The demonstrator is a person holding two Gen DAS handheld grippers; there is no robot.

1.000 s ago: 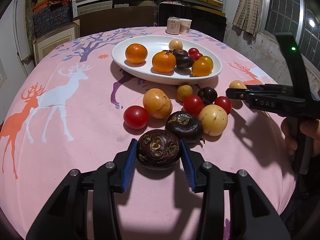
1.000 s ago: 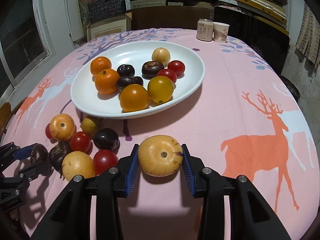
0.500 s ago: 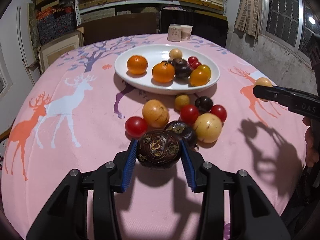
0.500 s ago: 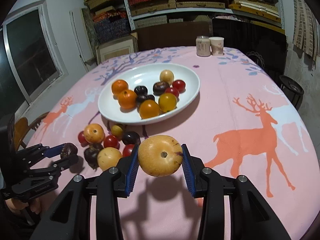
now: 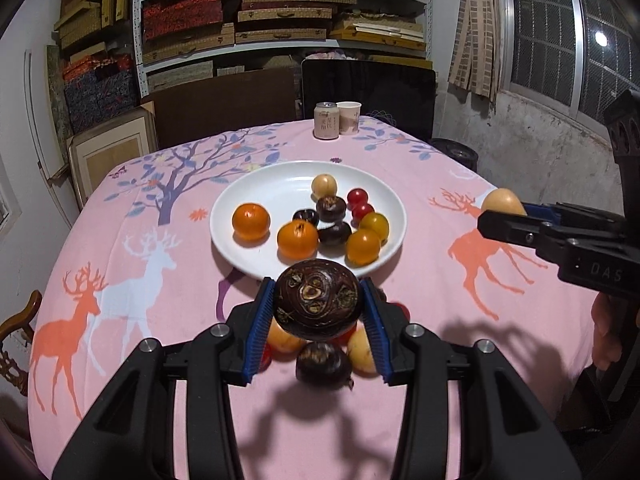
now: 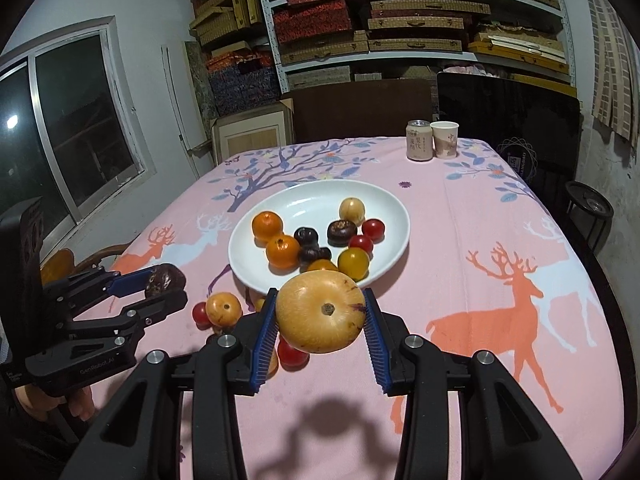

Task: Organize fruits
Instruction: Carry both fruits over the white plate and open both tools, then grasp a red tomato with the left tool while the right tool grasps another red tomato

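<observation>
My left gripper (image 5: pixel 318 306) is shut on a dark brown water chestnut (image 5: pixel 318 305) and holds it in the air, short of the white plate (image 5: pixel 256 256). My right gripper (image 6: pixel 320 312) is shut on a yellow-tan round fruit (image 6: pixel 320 311), also lifted above the table. The plate (image 6: pixel 384 204) holds several fruits: oranges, dark chestnuts, red and yellow tomatoes. A loose cluster of fruit lies on the cloth below the grippers, among them a dark chestnut (image 5: pixel 323 365) and a tan fruit (image 6: pixel 223 308). Each gripper shows in the other's view, the left (image 6: pixel 162 280) and the right (image 5: pixel 502 210).
A pink tablecloth with deer and tree prints (image 5: pixel 120 280) covers the round table. A drink can (image 5: pixel 327 121) and a paper cup (image 5: pixel 349 117) stand at the far edge. Chairs and shelves of boxes stand behind. A wooden chair (image 5: pixel 16 340) is at the left.
Both grippers have risen well above the table with their fruits held. The plate and the loose fruit now look farther below.
</observation>
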